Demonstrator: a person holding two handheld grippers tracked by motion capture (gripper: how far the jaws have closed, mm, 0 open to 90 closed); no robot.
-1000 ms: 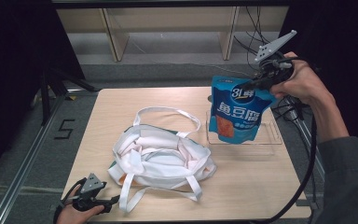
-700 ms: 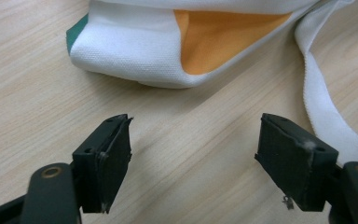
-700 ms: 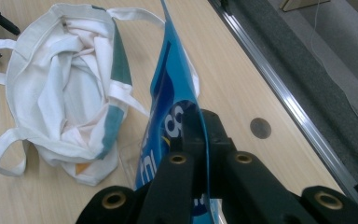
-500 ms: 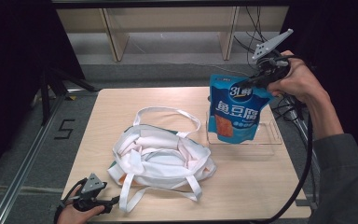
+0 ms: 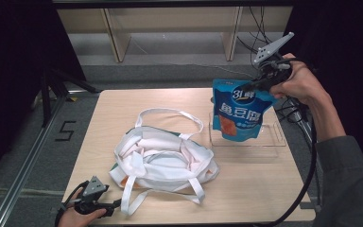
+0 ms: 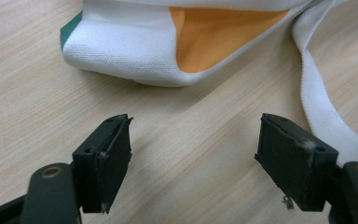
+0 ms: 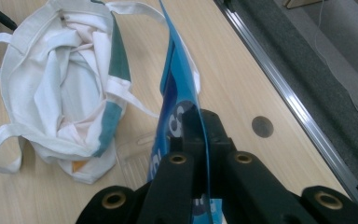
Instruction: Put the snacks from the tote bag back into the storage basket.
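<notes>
Both jaws of right gripper [image 5: 254, 85] clamp blue pouch [image 5: 239, 115] top edge.

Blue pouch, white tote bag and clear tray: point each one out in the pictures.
blue pouch [image 5: 238, 113], high view, on its printed front below the top seam.
white tote bag [image 5: 160, 158], high view, on the crumpled cloth at its middle.
clear tray [image 5: 269, 141], high view, on its bare front right part.

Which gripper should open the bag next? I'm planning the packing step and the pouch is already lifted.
Left. The left gripper is open, empty and sits beside the bag near its strap. The right gripper is shut on the pouch, held above the tray.
</notes>
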